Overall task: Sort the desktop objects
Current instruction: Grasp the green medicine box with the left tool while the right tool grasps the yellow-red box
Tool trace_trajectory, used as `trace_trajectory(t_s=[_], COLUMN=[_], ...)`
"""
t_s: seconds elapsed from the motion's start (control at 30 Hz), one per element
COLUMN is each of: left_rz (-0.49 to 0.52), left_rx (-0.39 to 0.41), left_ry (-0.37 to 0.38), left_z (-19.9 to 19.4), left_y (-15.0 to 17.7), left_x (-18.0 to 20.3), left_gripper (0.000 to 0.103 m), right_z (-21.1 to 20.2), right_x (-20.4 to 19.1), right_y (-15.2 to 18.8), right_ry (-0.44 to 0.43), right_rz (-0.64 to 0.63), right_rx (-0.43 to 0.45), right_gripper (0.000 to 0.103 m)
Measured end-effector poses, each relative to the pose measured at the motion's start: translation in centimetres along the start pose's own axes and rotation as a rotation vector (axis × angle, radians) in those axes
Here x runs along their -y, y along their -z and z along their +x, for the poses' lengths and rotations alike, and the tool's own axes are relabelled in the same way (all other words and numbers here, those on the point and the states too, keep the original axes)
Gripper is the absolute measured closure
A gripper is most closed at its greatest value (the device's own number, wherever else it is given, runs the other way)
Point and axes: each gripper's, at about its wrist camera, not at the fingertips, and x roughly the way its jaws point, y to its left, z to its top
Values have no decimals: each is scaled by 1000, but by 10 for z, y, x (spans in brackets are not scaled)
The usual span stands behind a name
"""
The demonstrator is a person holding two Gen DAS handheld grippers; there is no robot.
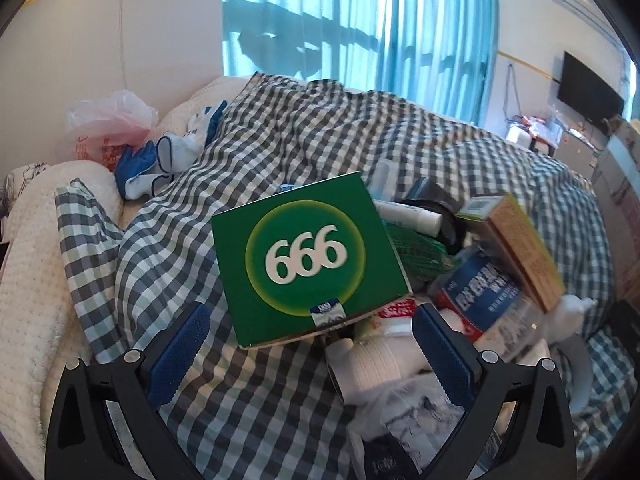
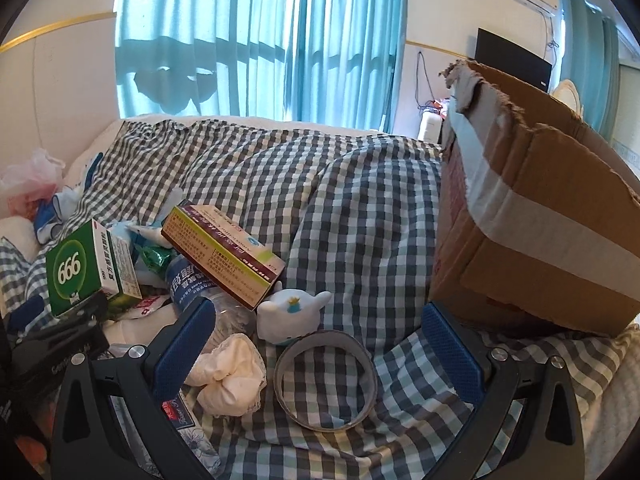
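Note:
A green box marked 666 (image 1: 308, 260) lies on top of a pile of small objects on a checked blanket (image 1: 260, 152); it also shows in the right wrist view (image 2: 76, 268). My left gripper (image 1: 310, 344) is open, its jaws on either side of the box's near edge, not touching it. The pile holds a white bottle (image 1: 372, 360), a plastic water bottle (image 1: 484, 292) and a maroon and yellow box (image 2: 224, 256). My right gripper (image 2: 316, 348) is open and empty above a tape ring (image 2: 325, 380), beside a white toy (image 2: 290, 312) and crumpled white cloth (image 2: 228, 376).
An open cardboard box (image 2: 532, 208) stands at the right of the blanket. Blue and white gloves (image 1: 160, 164) and a pink plastic bag (image 1: 108, 128) lie at the far left by the wall. Teal curtains (image 1: 360, 20) hang behind the bed.

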Motion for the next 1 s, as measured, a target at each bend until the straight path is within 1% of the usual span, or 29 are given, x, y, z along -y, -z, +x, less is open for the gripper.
trace_trajectory(t_s=[0.07, 0.1, 0.17, 0.3, 0.4, 0.47, 0.53, 0.63, 0.7, 0.83, 0.9, 0.97, 1.0], left_rz=[-29, -48, -77, -82, -85, -93, -130, -170, -165, -136, -153, -162, -161], left_rx=[0, -6, -7, -7, -16, -32, -37, -17, -10, -17, -15, -18, -17], left_ry=[9, 27, 49, 28, 17, 17, 42, 58, 59, 63, 72, 77, 76], left_z=[3, 5, 9, 18, 24, 29, 32, 31, 30, 35, 35, 36, 36], left_y=[-2, -4, -7, -11, -12, -12, -12, -11, -12, -12, -12, -13, -13], left_x=[-3, -5, -7, -1, 1, -1, -8, -16, -16, -11, -13, -15, -15], left_gripper=[0, 0, 0, 0, 0, 0, 0, 0, 0, 1, 1, 1, 1], right_z=[3, 5, 9, 20, 29, 35, 45, 59, 68, 89, 93, 97, 101], right_x=[-5, -8, -16, -33, -45, -51, -57, -65, -69, -70, -69, -67, -67], right_y=[0, -1, -2, -6, -8, -10, -13, -18, -22, -23, -25, -29, -30], right_ry=[-7, -8, 14, 56, 81, 52, 5, -33, -31, -59, -81, -113, -117], right_rz=[-16, -31, -95, -234, -307, -329, -341, -343, -331, -317, -292, -256, -253], right_rx=[4, 8, 36, 60, 70, 62, 44, 19, 6, -34, -34, -48, -68], right_gripper=[0, 0, 0, 0, 0, 0, 0, 1, 1, 2, 13, 46, 54])
